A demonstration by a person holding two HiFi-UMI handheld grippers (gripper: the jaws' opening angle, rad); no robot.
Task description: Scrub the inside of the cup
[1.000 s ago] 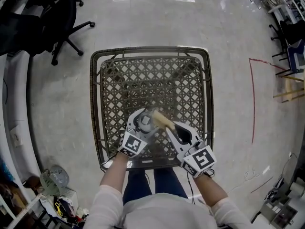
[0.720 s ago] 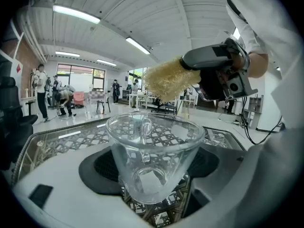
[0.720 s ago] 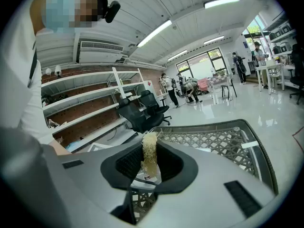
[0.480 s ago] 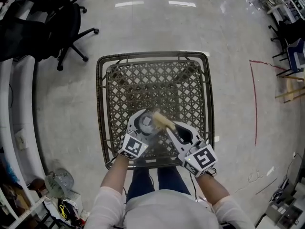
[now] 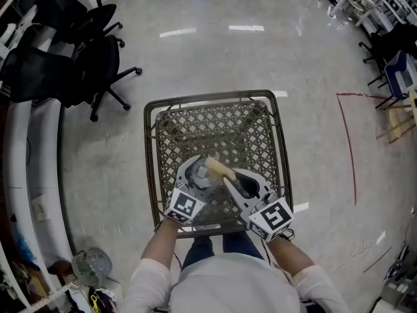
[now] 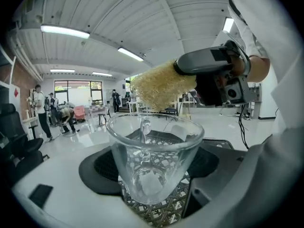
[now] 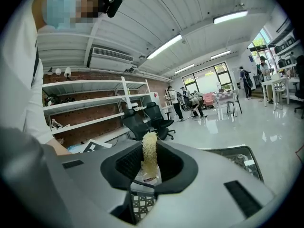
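Note:
My left gripper [image 5: 197, 172] is shut on a clear glass cup [image 5: 196, 177], held upright over the near part of a square wicker table [image 5: 215, 126]. In the left gripper view the cup [image 6: 154, 156] sits between the jaws, mouth up. A yellow loofah scrubber [image 6: 161, 85] hangs just above the rim, not inside. My right gripper [image 5: 229, 177] is shut on that scrubber [image 5: 219, 169], which points left toward the cup. In the right gripper view the scrubber [image 7: 150, 155] stands between the jaws of the right gripper [image 7: 149, 170].
Black office chairs [image 5: 85, 57] stand at the upper left, and a white curved counter [image 5: 32, 175] runs down the left side. A red tape line [image 5: 348, 142] marks the floor at the right. Desks and chairs [image 5: 384, 38] fill the upper right corner.
The head view has drawn back, so the table and both grippers look smaller. The cup and scrubber keep the same pose, with the scrubber still at the cup's mouth.

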